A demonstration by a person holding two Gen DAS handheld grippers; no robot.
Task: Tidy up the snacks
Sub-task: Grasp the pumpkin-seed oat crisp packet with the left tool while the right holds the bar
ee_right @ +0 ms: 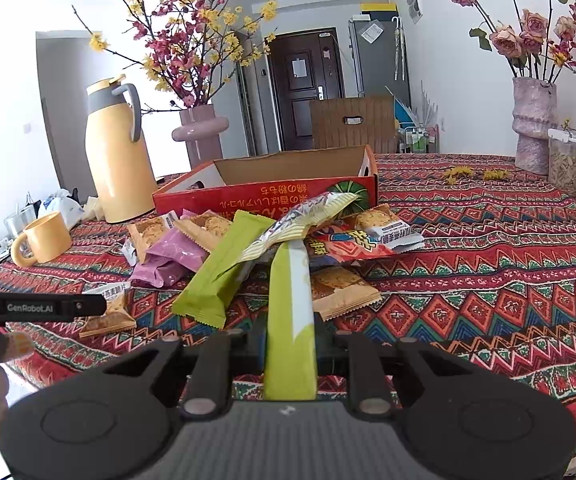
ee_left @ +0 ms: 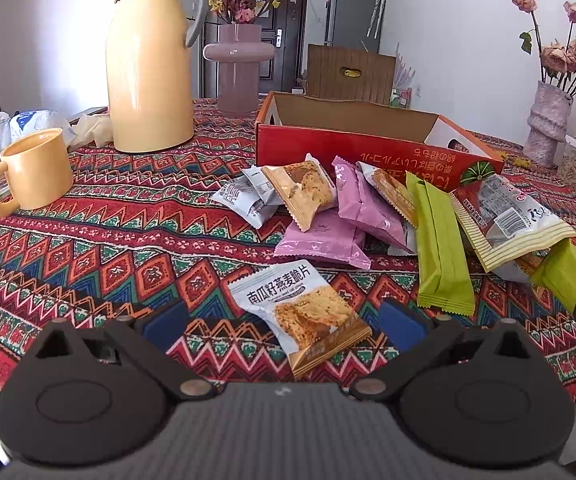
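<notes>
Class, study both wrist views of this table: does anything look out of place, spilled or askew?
Yes. Snack packets lie heaped on the tablecloth in front of the red box, not inside it. One oat-crisp packet lies apart near the left gripper. Yellow petals are scattered by the far vase.

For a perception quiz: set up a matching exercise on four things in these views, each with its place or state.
Things:
1. green packet
2. yellow mug
3. red box
4. left gripper

Places or states:
A. open-topped, behind the snack pile
B. clamped in the right gripper
C. open above an oat crisp packet
D. left of the yellow thermos jug

Pairs: 1-B, 2-D, 3-A, 4-C
</notes>
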